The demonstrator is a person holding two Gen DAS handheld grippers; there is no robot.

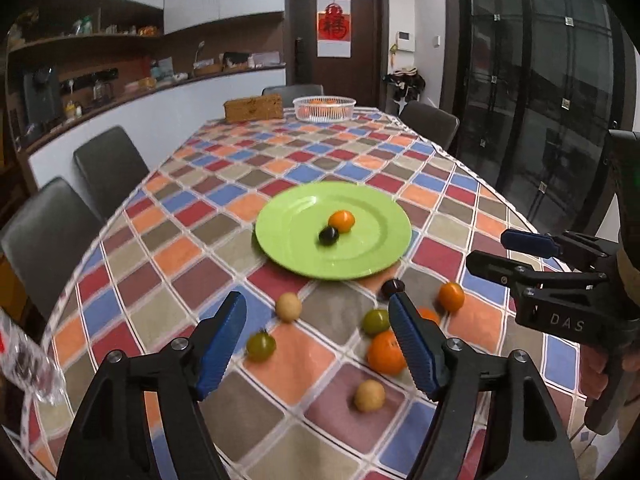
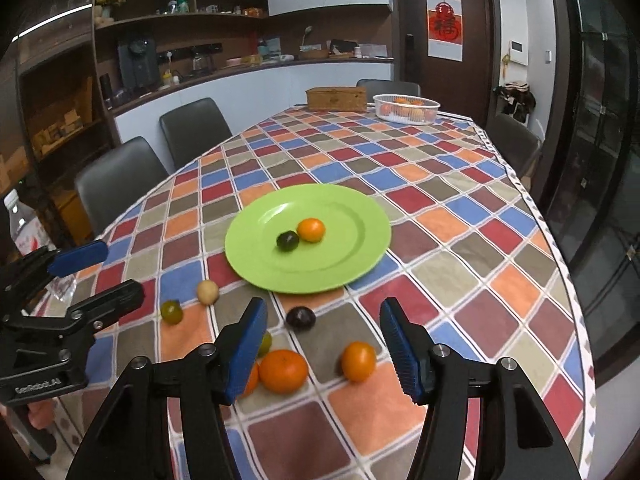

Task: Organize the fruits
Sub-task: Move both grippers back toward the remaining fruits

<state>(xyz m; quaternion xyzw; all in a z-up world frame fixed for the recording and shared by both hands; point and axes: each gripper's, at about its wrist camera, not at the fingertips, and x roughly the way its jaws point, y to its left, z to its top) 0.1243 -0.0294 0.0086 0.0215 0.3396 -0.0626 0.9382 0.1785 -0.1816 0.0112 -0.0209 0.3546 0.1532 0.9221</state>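
A green plate (image 1: 288,240) (image 2: 256,248) holds an orange tomato (image 1: 342,221) (image 2: 311,229) and a dark tomato (image 1: 329,235) (image 2: 287,241). Loose on the cloth in front of it lie a mandarin (image 1: 385,353) (image 2: 283,371), an orange tomato (image 1: 451,296) (image 2: 358,361), a dark fruit (image 1: 392,287) (image 2: 301,318), two green tomatoes (image 1: 261,345) (image 1: 375,321) and two tan fruits (image 1: 289,306) (image 1: 369,395). My left gripper (image 1: 318,346) is open and empty above them. My right gripper (image 2: 323,346) is open and empty, with the mandarin and orange tomato below it.
A white basket (image 1: 324,108) (image 2: 406,109) of oranges and a wicker box (image 1: 253,108) (image 2: 336,98) stand at the table's far end. Chairs line the left side. A plastic bottle (image 1: 28,364) (image 2: 24,224) stands at the near left edge.
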